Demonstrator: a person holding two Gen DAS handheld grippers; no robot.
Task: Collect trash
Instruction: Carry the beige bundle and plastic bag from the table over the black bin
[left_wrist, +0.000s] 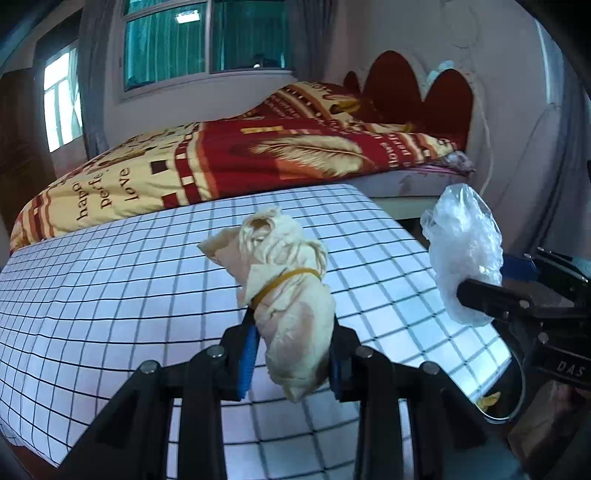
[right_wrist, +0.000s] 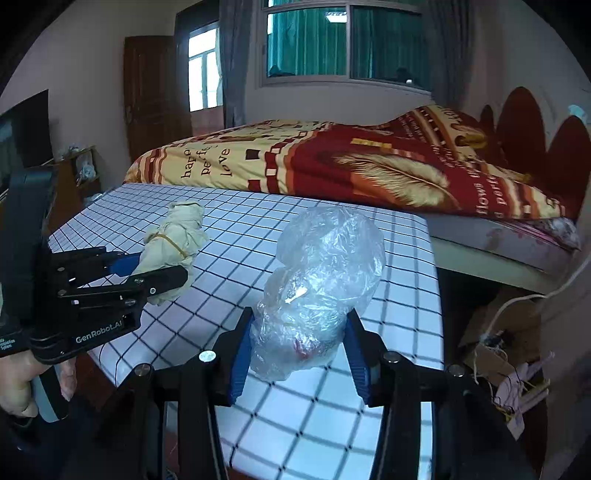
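Observation:
My left gripper (left_wrist: 293, 332) is shut on a crumpled beige paper wad (left_wrist: 284, 280) bound with a rubber band, held up above the white checked table (left_wrist: 110, 288). In the right wrist view the same paper wad (right_wrist: 171, 243) shows at the left in the left gripper (right_wrist: 177, 267). My right gripper (right_wrist: 297, 334) is shut on a crumpled clear plastic bag (right_wrist: 325, 280), also lifted over the table (right_wrist: 240, 229). The plastic bag (left_wrist: 465, 251) and the right gripper (left_wrist: 476, 295) appear at the right edge of the left wrist view.
A bed with a red and yellow quilt (left_wrist: 240, 155) stands just beyond the table. Cardboard and tangled cords (right_wrist: 509, 354) lie on the floor to the table's right. A dark wooden cabinet (right_wrist: 155, 96) and a low shelf (right_wrist: 79, 173) stand at the left. A person's hand (right_wrist: 22, 387) grips the left tool's handle.

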